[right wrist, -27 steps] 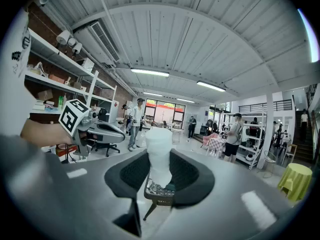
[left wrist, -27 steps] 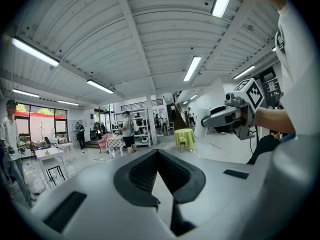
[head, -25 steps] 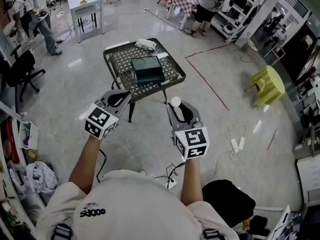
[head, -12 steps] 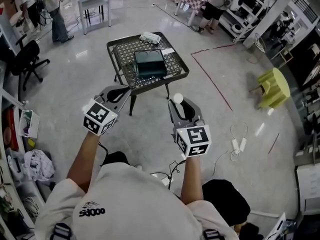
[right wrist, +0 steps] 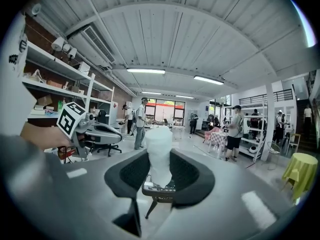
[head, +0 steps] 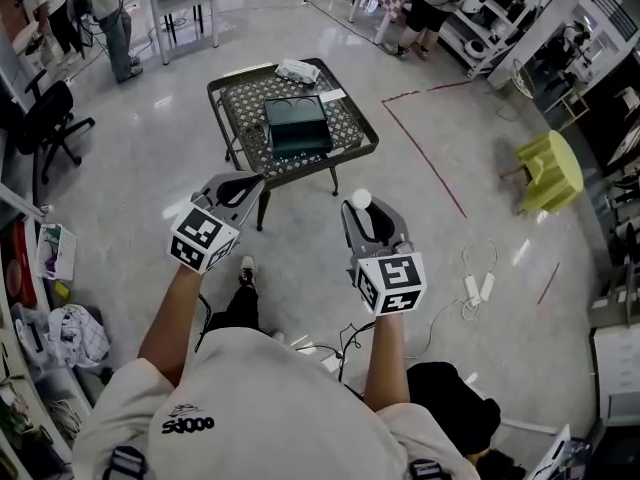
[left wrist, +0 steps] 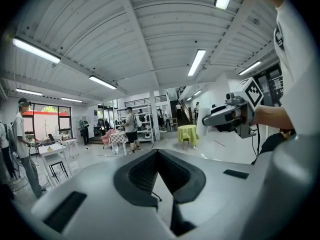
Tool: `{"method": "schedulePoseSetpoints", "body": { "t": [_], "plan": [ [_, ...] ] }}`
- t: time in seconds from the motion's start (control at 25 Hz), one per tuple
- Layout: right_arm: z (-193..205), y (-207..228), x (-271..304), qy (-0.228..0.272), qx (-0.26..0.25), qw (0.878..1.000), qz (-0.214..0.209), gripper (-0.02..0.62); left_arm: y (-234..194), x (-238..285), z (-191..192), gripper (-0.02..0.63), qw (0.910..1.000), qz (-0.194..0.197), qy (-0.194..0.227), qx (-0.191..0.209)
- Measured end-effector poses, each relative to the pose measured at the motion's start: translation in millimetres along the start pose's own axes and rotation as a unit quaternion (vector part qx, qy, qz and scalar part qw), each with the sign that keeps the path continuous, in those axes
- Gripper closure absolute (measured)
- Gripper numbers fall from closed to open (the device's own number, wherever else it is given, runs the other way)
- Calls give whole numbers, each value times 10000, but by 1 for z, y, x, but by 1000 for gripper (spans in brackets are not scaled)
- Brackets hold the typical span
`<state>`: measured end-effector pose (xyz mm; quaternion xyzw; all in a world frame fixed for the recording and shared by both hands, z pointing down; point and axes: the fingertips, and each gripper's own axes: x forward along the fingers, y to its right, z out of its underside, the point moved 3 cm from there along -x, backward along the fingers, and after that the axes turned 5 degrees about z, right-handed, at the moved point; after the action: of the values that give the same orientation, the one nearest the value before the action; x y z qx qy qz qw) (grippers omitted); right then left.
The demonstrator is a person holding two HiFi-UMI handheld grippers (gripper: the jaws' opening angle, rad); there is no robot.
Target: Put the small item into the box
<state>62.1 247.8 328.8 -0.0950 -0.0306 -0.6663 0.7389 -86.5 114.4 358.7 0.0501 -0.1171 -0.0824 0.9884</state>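
Holding white item (right wrist: 159,149) in right fingers (right wrist: 192,176); left fingers (left wrist: 134,176) closed; box (head: 297,128) on table (head: 240,118).

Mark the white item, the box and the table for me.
white item (head: 360,200), head view, its rounded top.
box (head: 297,128), head view, centre of its dark top side.
table (head: 245,110), head view, bare mesh left of the box.

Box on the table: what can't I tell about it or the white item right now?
- Box, head view: too small and dark to tell open or shut.
- Box, right gripper view: hidden behind the white item.
- What the white item is: blurred close up, tiny from the head.
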Motion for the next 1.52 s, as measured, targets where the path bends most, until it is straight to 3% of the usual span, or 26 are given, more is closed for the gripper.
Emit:
{"method": "schedulePoseSetpoints", "body": {
  "t": [0.6, 0.96, 1.52],
  "plan": [
    [-27, 43, 146, -16, -36, 10000, 50, 462, -133, 92, -6, 601, 9998, 176, -34, 84],
    [-31, 53, 209, -189, 44, 9998, 90, 462, -186, 124, -3, 601, 9993, 363, -95, 32],
    [-10, 62, 293, -689, 44, 9975, 129, 462, -254, 161, 34, 601, 9976, 516, -355, -290]
  ]
}}
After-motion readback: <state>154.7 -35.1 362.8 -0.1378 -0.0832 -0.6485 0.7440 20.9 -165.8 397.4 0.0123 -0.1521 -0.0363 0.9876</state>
